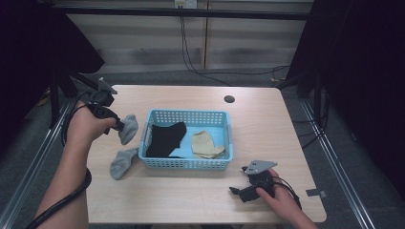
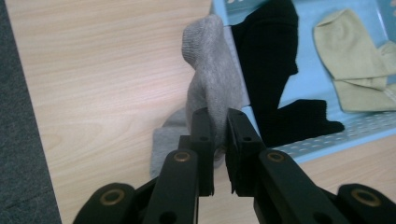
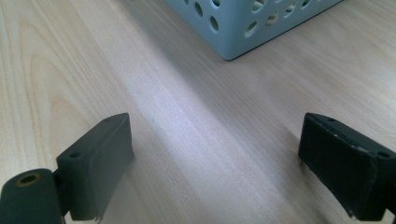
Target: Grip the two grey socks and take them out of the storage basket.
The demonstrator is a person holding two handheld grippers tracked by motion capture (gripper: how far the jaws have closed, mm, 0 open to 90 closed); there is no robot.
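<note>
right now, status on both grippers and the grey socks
Left gripper shut on grey sock, lifted beside blue basket. Right gripper open, resting on table. Second grey sock on table, nothing blocking.

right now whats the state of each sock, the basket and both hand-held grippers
left hand-held gripper: shut on held grey sock
held grey sock: lifted, hanging beside the basket
other grey sock: lying on the table
blue basket: upright, holding two socks
black sock: in basket
beige sock: in basket
right hand-held gripper: open, empty

Knitted grey sock (image 2: 212, 70); perforated plastic basket (image 1: 186, 163); wood-grain table (image 1: 267, 133).
</note>
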